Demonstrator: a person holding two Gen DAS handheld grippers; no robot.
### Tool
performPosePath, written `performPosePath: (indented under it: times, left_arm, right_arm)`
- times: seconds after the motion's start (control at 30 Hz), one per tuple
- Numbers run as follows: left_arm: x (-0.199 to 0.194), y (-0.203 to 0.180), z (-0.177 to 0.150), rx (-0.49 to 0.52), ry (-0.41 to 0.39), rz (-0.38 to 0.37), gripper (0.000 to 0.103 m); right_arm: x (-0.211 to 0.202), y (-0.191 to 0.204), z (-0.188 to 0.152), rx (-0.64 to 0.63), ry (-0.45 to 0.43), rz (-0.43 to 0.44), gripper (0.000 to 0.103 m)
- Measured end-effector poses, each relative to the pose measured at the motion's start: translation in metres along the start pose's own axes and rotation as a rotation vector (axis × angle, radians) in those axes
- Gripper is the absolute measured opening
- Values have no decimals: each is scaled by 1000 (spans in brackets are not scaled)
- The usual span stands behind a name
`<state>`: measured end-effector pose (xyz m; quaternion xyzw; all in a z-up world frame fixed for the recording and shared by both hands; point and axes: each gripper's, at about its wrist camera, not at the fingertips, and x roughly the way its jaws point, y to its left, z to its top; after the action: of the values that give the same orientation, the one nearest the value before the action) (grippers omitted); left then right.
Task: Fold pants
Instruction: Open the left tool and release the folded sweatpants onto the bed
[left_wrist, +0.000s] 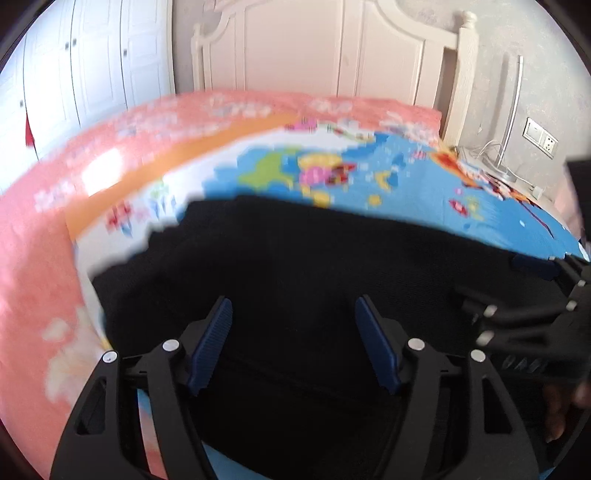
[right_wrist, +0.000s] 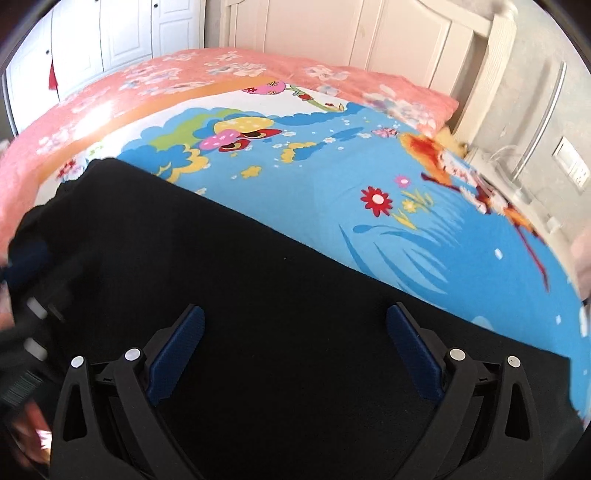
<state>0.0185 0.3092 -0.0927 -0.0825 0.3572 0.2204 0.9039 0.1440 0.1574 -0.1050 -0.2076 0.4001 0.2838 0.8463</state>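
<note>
— What were the pants (right_wrist: 258, 295) made of?

— Matt black cloth, with a fine, slightly rough weave. The cartoon blanket (right_wrist: 332, 192) under them was smooth printed fabric, and the pink floral quilt (right_wrist: 166, 74) looked soft.

— And the tools?

— Matt black plastic on both the left gripper (left_wrist: 293, 343) and right gripper (right_wrist: 295, 354), ribbed blue pads (right_wrist: 177, 354), shiny metal pins. The headboard (left_wrist: 332, 48) was painted white wood, faintly glossy.

Black pants (right_wrist: 258, 295) spread flat across the cartoon-print sheet (right_wrist: 369, 184), which lies bare beyond them up to the pink quilt (right_wrist: 221, 70) bunched along the headboard (right_wrist: 332, 33); a lamp (left_wrist: 511, 122) and cables crowd the bedside at right.
</note>
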Motion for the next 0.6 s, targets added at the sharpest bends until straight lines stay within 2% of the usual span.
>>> performPosePath:
  times: [0.03, 0.1, 0.17, 0.23, 0.3, 0.37, 0.4, 0.47, 0.53, 0.6]
  left_arm:
    - [-4, 0, 9, 26, -19, 18, 67]
    - [0, 8, 30, 27, -14, 9, 60]
    - [22, 19, 52, 18, 44, 25, 47]
    - [47, 22, 65, 42, 115, 39, 45]
    - [84, 20, 70, 138, 231, 112, 50]
    - [97, 26, 71, 155, 244, 151, 78]
    - [96, 33, 73, 137, 233, 142, 78]
    - [71, 56, 75, 42, 153, 111, 75]
    - [37, 90, 69, -124, 68, 72, 74]
    - [1, 146, 41, -393, 7, -21, 71]
  right_arm:
    - [-1, 3, 0, -12, -5, -18, 95]
    - [-1, 3, -1, -19, -10, -30, 95]
    - [-1, 2, -1, -15, -8, -26, 95]
    - [0, 2, -1, -16, -8, -27, 95]
    - [-1, 3, -1, -19, -9, -31, 95]
    - [-1, 4, -1, -22, -11, -36, 95]
    - [-1, 4, -1, -21, -11, -35, 95]
    - [0, 2, 0, -14, -7, -26, 95]
    - [0, 1, -1, -7, -4, -18, 95]
    - [0, 1, -1, -5, -2, -16, 95]
